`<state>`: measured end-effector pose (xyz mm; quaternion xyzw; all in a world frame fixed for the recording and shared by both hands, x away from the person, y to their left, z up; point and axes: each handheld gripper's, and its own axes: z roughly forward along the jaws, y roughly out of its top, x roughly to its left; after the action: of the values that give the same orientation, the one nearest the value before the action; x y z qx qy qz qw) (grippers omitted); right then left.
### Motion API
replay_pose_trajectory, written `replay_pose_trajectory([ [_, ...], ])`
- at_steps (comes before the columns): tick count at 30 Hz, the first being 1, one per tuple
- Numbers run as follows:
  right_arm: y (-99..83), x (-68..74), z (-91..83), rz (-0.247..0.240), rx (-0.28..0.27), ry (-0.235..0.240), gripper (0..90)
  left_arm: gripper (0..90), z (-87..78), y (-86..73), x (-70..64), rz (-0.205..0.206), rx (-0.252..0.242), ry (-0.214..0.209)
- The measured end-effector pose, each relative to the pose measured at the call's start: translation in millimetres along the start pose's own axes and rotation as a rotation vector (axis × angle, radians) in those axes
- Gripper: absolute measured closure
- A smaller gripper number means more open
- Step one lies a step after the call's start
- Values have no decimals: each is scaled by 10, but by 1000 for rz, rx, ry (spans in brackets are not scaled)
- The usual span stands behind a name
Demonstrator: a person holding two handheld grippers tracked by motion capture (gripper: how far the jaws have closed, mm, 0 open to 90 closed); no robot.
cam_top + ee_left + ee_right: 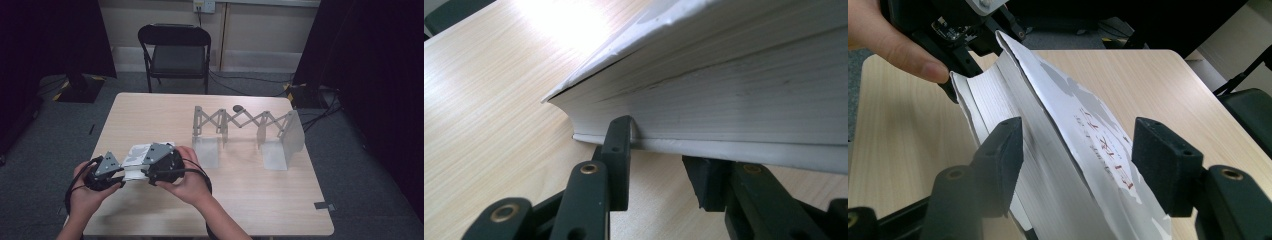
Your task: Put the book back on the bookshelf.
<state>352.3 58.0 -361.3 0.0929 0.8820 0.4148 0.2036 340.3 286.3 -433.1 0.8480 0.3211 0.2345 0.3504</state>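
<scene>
A fixed high camera looks forward and down across the pale wooden worktop [260,200] toward a black folding chair [175,52] at the far side. The left gripper camera sits low and very close under the thick white paperback book [734,85], looking along its black jaws. The right gripper camera looks from the opposite end, close along the same book [1068,145], facing the left gripper [955,32]. All three views share the book and the worktop.
</scene>
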Motion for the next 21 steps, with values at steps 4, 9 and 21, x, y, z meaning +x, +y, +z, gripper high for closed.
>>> replay_pose_trajectory([
  [4, 10, 3, -15, -6, -8, 3, 367, 652, -3, 13, 10, -10, 4, -4],
  [9, 10, -20, -68, 7, -37, 28, 334, 652, -2, 33, 34, -28, 3, -12],
  [21, -56, -19, -35, -43, -9, 39, 277, 651, -3, 58, 36, -37, 15, -18],
])
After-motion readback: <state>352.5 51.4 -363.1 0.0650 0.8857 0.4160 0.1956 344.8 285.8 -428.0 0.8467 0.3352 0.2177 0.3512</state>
